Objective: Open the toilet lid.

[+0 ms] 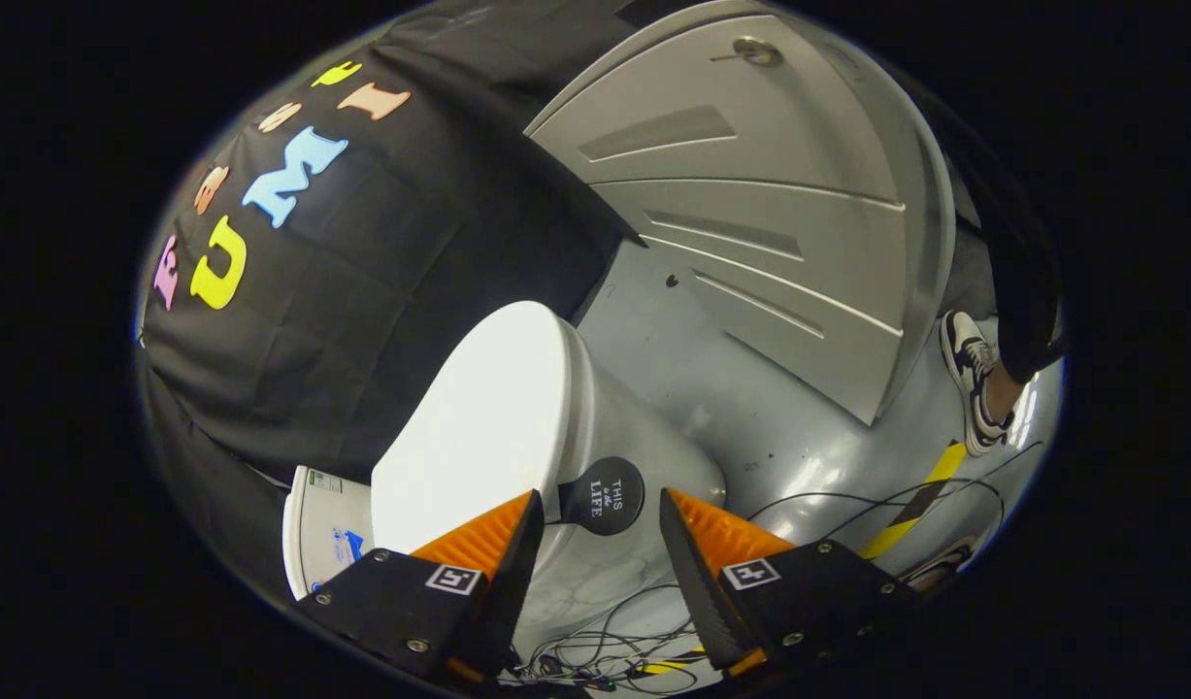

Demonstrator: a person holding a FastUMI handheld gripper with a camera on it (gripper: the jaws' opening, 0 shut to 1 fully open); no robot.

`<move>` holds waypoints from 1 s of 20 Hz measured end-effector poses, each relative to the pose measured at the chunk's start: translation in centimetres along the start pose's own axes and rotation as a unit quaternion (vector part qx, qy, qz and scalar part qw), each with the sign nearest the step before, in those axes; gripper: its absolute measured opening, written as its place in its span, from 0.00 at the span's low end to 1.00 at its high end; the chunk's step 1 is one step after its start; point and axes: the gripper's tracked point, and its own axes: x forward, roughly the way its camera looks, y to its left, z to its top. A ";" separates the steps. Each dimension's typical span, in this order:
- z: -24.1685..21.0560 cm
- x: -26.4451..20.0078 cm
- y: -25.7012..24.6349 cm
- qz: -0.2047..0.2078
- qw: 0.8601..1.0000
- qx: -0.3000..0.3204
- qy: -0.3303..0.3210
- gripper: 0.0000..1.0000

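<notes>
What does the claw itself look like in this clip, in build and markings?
The claw has two tapered, wedge-shaped fingers with ribbed inner faces. Each sits on a black block body fixed with screws, and each block carries a small square black-and-white marker tag.

A round black tab (603,496) on the toilet lid (479,427) edge reads "THIS is the LIFE".
</notes>
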 end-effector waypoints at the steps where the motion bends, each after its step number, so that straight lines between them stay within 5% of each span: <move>1: 0.2 0.2 0.1 0.007 1.000 0.009 -0.009 0.70; 7: 1.1 1.0 -0.4 0.030 0.996 0.076 -0.034 0.45; 20: 1.6 0.5 -0.2 0.006 0.997 0.061 -0.042 0.12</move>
